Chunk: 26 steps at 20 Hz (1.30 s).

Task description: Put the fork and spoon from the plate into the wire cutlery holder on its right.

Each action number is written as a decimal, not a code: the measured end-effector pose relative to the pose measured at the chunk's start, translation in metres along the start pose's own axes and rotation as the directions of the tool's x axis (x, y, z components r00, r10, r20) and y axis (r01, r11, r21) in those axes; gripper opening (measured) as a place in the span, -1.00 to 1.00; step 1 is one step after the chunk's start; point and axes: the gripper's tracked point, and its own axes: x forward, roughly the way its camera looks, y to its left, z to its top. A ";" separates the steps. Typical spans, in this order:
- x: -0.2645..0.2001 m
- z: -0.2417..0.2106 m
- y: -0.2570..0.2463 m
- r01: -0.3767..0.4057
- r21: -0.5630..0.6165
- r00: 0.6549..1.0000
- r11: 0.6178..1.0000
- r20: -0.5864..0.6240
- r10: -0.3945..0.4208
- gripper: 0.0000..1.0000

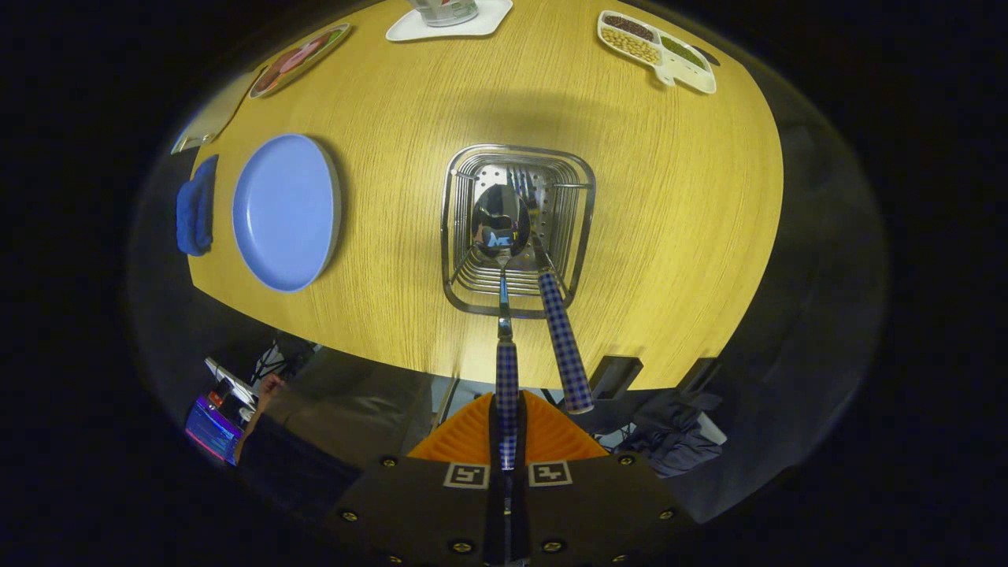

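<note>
I am looking straight down along the gripper (506, 441) at a yellow wooden table (394, 260). Its two fingers are pressing together on the checked handle of a spoon (501, 224), clamping it from both sides. The spoon is pointing away from me, and its shiny bowl is hanging over the open top of the wire cutlery holder (516, 228), which is sitting near the middle of the table just ahead of the fingers. Whether the bowl is touching the wires, I cannot tell.

A fork (551, 299) is already standing inside the holder, just to the right of the spoon. Its tines are pointing down into the basket and its checked handle is leaning out over the near rim, toward the gripper, beside the spoon's handle but apart from it.

The blue plate (285, 211) is lying to the left of the holder, well apart from it, with nothing on it. A blue cloth (196, 206) is sitting just beyond the plate's left side at the table edge.

Across the table, beyond the holder, I am seeing a divided white dish of beans (657, 49), a white mat with a glass (449, 17), and a patterned tray (299, 59)
</note>
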 end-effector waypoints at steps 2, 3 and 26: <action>0.001 0.006 0.000 0.004 -0.006 1.000 1.000 -0.018 -0.004 -0.92; 0.001 0.008 0.001 0.005 -0.001 1.000 1.000 -0.030 -0.005 -0.93; -0.062 0.033 -0.003 0.031 0.008 0.980 0.999 0.197 -0.032 -0.36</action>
